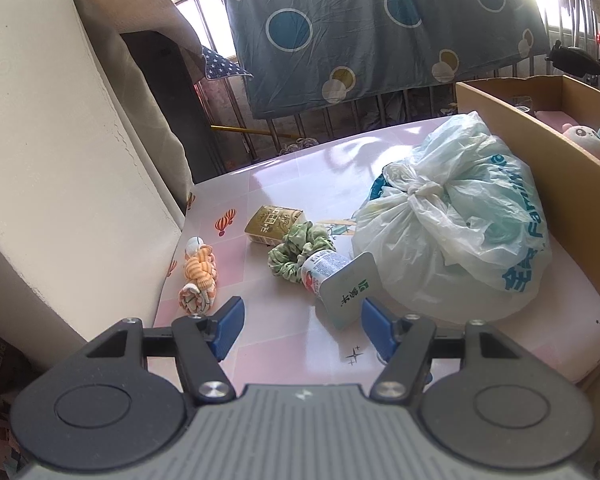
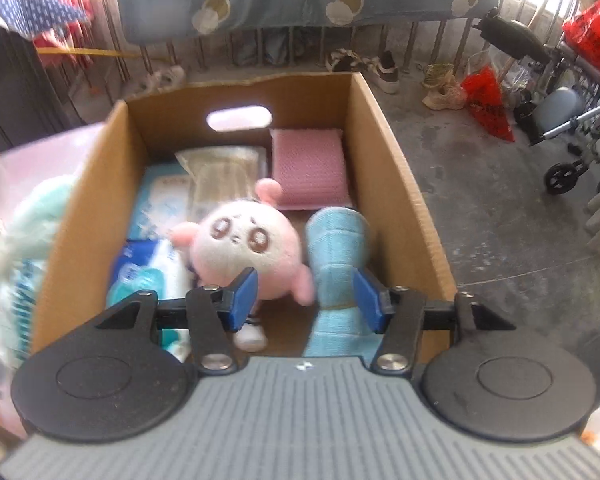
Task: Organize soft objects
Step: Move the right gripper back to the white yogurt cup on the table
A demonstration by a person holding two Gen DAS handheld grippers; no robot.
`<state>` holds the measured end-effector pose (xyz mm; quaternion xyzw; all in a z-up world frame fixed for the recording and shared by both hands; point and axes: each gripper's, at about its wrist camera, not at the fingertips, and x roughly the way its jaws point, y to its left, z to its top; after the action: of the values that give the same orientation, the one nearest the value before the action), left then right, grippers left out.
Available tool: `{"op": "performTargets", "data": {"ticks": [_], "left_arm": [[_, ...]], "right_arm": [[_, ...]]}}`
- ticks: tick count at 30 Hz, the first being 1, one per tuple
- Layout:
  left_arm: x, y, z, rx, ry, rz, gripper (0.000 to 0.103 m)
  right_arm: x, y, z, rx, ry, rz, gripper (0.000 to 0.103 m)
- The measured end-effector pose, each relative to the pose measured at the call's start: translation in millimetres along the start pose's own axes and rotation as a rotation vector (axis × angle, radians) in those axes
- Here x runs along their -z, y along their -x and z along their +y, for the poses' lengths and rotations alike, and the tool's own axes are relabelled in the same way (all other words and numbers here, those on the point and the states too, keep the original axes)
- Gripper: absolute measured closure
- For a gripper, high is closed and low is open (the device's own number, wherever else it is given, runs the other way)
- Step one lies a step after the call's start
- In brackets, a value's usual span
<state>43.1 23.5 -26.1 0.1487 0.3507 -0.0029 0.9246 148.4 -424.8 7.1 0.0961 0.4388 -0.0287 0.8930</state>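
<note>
In the left wrist view my left gripper (image 1: 302, 314) hangs open over a pink table (image 1: 284, 352), nothing between its blue pads. Just ahead lie a green scrunchie (image 1: 300, 246), a small white bottle (image 1: 334, 280) on its side, an orange striped knotted cloth (image 1: 198, 276) and a tied white plastic bag (image 1: 452, 232). In the right wrist view my right gripper (image 2: 304, 282) stands open above a cardboard box (image 2: 392, 184). Below it in the box lie a pink plush toy (image 2: 246, 246) and a rolled blue towel (image 2: 336, 248); the pads touch neither.
The box also holds a pink cushion (image 2: 310, 168) and tissue packs (image 2: 156, 268). A gold carton (image 1: 272, 220) lies behind the scrunchie. A cream wall (image 1: 60, 160) borders the table's left. Right of the box is concrete floor with a wheelchair (image 2: 572, 136) and shoes.
</note>
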Motion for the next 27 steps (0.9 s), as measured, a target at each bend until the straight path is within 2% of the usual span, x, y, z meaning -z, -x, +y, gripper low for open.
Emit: {"op": "performTargets", "data": {"ticks": [3,7,10,13,17,21,27], "left_arm": [[2,2,6,0.006,0.022,0.003,0.037],[5,9,12,0.005,0.040,-0.014,0.037],[8,13,18,0.008,0.051,-0.033,0.037],[13,16,25,0.020,0.056,-0.063,0.037],[17,9,33,0.065,0.043,-0.073,0.038],[18,-7,37,0.127,0.035,-0.053,0.038],[18,-34,33,0.191,-0.002,-0.041,0.040]], "right_arm": [[0,26,9,-0.196,-0.092,-0.023,0.050],[0,41,40,-0.376,-0.115,-0.018,0.049],[3,44,79,-0.483,-0.069,-0.020,0.049],[15,44,128,-0.577,0.052,-0.046,0.049],[37,36,197,-0.645,0.272,-0.041,0.050],[60,15,260,-0.712,0.430,0.016,0.052],[88,-20,326,-0.663,0.661,0.057,0.058]]}}
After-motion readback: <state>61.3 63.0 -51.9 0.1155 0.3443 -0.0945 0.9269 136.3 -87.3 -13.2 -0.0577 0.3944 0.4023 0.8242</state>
